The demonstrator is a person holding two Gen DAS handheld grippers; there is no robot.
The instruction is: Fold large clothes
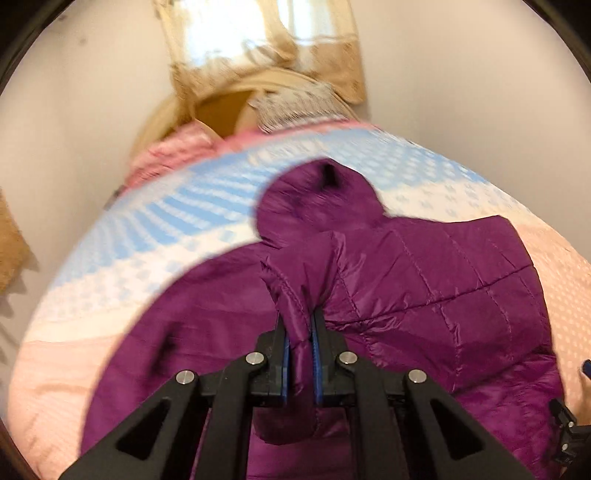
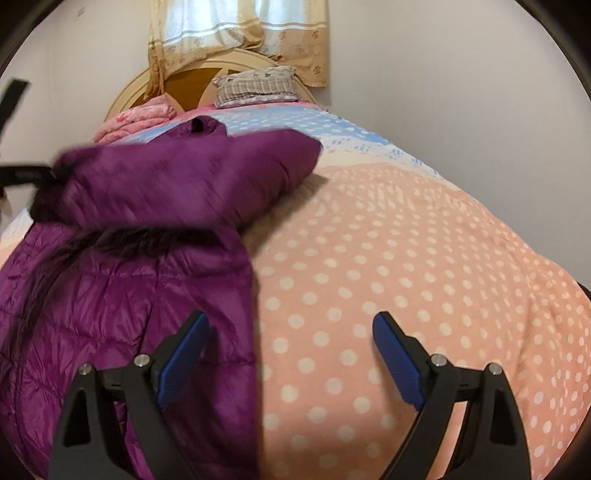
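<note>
A purple quilted hooded jacket (image 1: 424, 295) lies spread on the bed, hood (image 1: 317, 199) towards the headboard. My left gripper (image 1: 300, 317) is shut on a fold of the jacket's sleeve (image 1: 295, 295) and holds it above the jacket body. In the right wrist view the jacket (image 2: 122, 295) fills the left side, its lifted sleeve (image 2: 192, 181) blurred across the middle. My right gripper (image 2: 290, 343) is open and empty, low over the jacket's right edge and the bedspread. The left gripper's black body (image 2: 22, 173) shows at the left edge.
The bed has a pink polka-dot blanket (image 2: 406, 277) and a blue-and-white patterned part (image 1: 166, 229) further back. A pink folded quilt (image 2: 140, 118) and a grey pillow (image 2: 258, 88) lie by the cream headboard (image 2: 129, 92). Curtains (image 2: 236, 33) hang behind. White walls stand on both sides.
</note>
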